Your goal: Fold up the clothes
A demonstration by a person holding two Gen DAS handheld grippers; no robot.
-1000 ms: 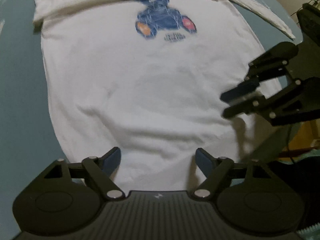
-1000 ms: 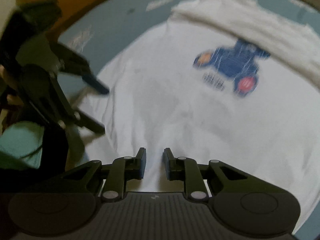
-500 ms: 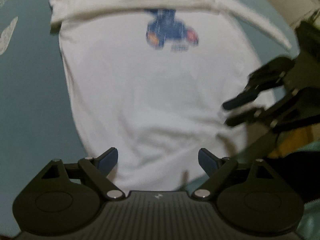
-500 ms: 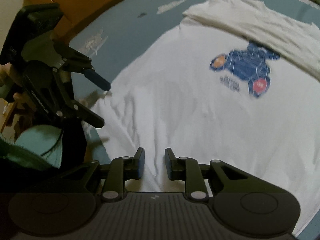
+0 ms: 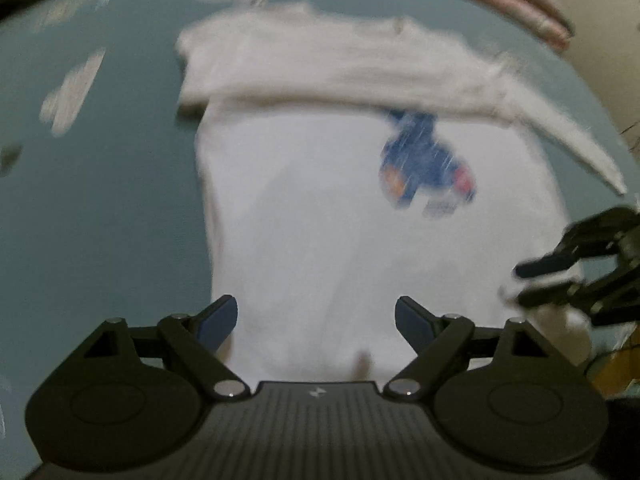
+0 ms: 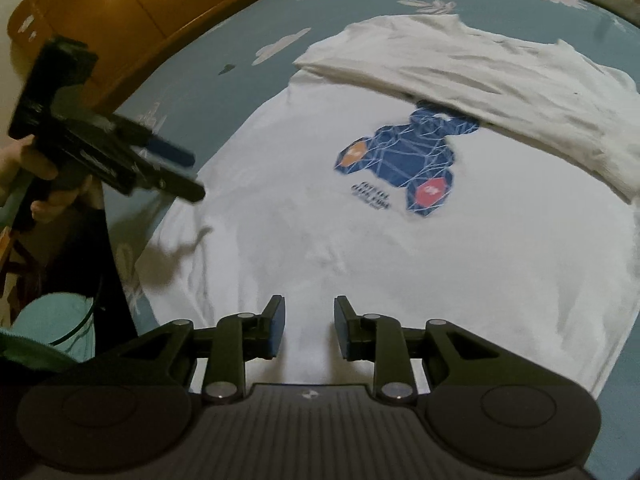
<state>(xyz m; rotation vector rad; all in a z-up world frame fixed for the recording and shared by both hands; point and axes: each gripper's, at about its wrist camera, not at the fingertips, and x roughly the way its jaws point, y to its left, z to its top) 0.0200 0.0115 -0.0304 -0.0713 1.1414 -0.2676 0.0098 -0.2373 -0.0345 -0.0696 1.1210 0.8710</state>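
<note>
- Left wrist view: the picture is blurred. A white T-shirt [image 5: 320,232] lies flat on a blue-green sheet [image 5: 100,208], filling the middle. Its far part, toward 12 o'clock, is folded over as a creamy band running from 10 to 2 o'clock. A blue printed figure [image 5: 424,168] sits at about 1 o'clock, just below the band.
- The left gripper [image 5: 316,320] stands wide open at 6 o'clock over the shirt's near hem, holding nothing. The shirt's left edge runs up from the left finger; bare sheet spreads from 7 to 11 o'clock.
- The right gripper [image 5: 532,284] shows at 3 o'clock by the shirt's right edge, too blurred here to read.
- Right wrist view: sharper. The shirt [image 6: 400,248] lies smooth, the print [image 6: 400,160] near centre, the folded band [image 6: 460,68] at 1 o'clock.
- The right gripper [image 6: 308,328] is partly open and empty over the near hem.
- The left gripper [image 6: 188,176], in a hand [image 6: 36,184], hovers at 9 o'clock above the shirt's edge. A wooden headboard [image 6: 120,12] borders the sheet [image 6: 240,40] at 11 o'clock.
</note>
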